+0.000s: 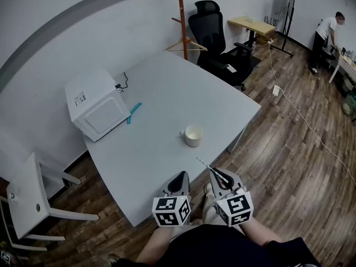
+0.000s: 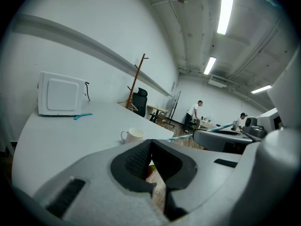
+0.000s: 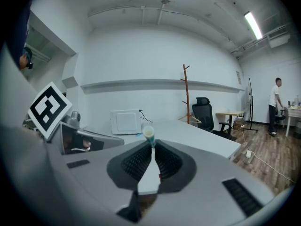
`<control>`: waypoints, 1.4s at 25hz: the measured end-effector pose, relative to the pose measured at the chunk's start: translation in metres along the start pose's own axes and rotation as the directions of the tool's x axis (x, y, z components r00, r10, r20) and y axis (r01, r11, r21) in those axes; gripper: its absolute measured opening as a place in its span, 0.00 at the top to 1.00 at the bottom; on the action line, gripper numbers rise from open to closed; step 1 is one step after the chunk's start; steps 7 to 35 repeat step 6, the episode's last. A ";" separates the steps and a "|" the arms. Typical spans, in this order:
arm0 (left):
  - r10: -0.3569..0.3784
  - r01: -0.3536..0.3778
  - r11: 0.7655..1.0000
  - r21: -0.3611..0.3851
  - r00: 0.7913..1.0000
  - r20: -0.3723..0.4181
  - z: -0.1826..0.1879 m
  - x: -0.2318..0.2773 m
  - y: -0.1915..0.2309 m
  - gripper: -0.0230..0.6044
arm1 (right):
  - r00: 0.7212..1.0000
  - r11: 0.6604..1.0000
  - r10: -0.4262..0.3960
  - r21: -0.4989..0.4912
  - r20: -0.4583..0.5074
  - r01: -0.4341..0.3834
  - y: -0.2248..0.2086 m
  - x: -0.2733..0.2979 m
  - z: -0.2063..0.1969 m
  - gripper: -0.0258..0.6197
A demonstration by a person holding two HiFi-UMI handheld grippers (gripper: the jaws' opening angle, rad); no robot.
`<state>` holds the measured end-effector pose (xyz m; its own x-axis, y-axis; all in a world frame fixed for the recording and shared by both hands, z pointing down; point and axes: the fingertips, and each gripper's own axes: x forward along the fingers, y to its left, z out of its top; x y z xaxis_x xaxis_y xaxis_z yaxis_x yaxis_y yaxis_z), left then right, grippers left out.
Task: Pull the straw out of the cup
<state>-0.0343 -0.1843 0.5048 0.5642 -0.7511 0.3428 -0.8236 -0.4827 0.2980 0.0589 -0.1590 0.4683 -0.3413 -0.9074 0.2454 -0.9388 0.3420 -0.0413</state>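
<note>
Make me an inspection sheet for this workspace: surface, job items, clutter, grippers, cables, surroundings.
Surface: pale table, few things on it.
Job's things: cup upright mid-table, no straw in it; straw held clear of the cup.
Clutter: microwave at the table's left; teal item beside it.
Grippers: right gripper fingers closed on the straw; left gripper closed, empty.
Cables: cord behind the microwave; cable and power strip on the floor.
Surroundings: office chair, coat stand, white chair, person far right.

The teal thing [image 1: 133, 112] beside the microwave [image 1: 94, 103] is too small to name, perhaps a brush, and the straw [image 3: 148, 134] hides its rear length between the right gripper's [image 3: 151, 146] jaws.
</note>
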 end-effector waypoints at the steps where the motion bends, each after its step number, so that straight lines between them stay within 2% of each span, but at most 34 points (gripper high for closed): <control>1: -0.001 0.001 1.000 -0.001 1.000 0.000 0.000 0.000 0.000 0.94 | 1.000 1.000 0.000 0.000 0.000 0.000 0.000 0.000 0.000 0.90; 35: -0.005 0.005 1.000 -0.001 1.000 0.000 0.002 0.001 0.000 0.94 | 1.000 1.000 0.000 -0.003 0.002 0.000 0.000 0.001 0.002 0.90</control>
